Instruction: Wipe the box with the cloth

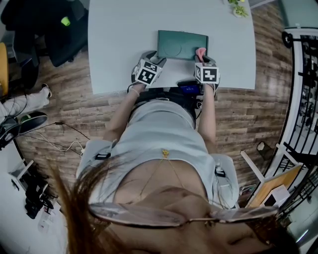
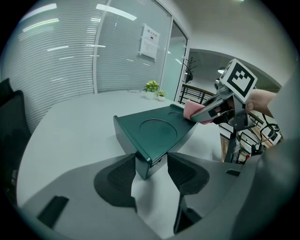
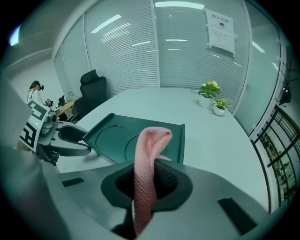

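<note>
A dark green box (image 1: 182,44) with a round recess in its lid lies on the white table (image 1: 119,44) near the front edge. My left gripper (image 1: 149,69) is at the box's near left corner. In the left gripper view that corner (image 2: 149,161) sits wedged between the two pads, and my left gripper (image 2: 151,159) is shut on it. My right gripper (image 1: 206,69) is at the near right corner, shut on a pink cloth (image 1: 200,51). The cloth (image 3: 147,159) stands up between the jaws and droops onto the lid (image 3: 117,136).
Two small potted plants (image 1: 238,9) stand at the table's far right edge. A black office chair (image 1: 54,30) is off the table's left side. A dark device (image 1: 189,89) lies at the front edge between my arms. A black railing (image 1: 298,99) runs along the right.
</note>
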Available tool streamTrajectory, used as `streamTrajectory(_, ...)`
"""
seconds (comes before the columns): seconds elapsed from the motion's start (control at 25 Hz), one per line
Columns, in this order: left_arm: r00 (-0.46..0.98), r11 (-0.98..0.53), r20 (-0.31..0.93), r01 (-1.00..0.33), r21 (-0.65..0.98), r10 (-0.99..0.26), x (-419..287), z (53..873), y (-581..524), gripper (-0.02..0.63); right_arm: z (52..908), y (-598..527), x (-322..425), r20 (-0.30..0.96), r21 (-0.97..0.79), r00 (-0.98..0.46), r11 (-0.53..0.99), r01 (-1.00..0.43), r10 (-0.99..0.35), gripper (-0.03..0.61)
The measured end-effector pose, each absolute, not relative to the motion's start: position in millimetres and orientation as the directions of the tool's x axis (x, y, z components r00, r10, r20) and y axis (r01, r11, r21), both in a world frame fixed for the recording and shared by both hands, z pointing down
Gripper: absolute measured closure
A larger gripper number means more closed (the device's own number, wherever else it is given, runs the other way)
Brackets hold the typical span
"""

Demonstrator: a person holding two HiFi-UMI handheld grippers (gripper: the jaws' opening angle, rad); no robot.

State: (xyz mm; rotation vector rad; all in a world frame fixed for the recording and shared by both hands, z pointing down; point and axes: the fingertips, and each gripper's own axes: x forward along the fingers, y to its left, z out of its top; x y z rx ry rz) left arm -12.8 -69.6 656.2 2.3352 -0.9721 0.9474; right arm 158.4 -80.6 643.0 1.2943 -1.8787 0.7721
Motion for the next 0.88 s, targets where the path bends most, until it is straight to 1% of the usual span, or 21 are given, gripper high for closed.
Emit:
streamTrajectory(0.48, 0.522, -0.649, 0.734, -0.746, 0.145, -0.435, -12.9, 663.0, -66.4, 0.39, 644.6, -82.7, 119.8, 0.813, -0.133, -0.307, 0.356, -0.925, -0.495, 0.534)
streamTrajectory(0.88, 0.527, -0.657, 0.736, -0.739, 0.15, -0.425, -11.7, 661.5, -64.6, 0.39, 641.3, -84.5, 106.7, 0.817, -0.114, -0.302, 0.376, -0.92, -0.491, 0.534)
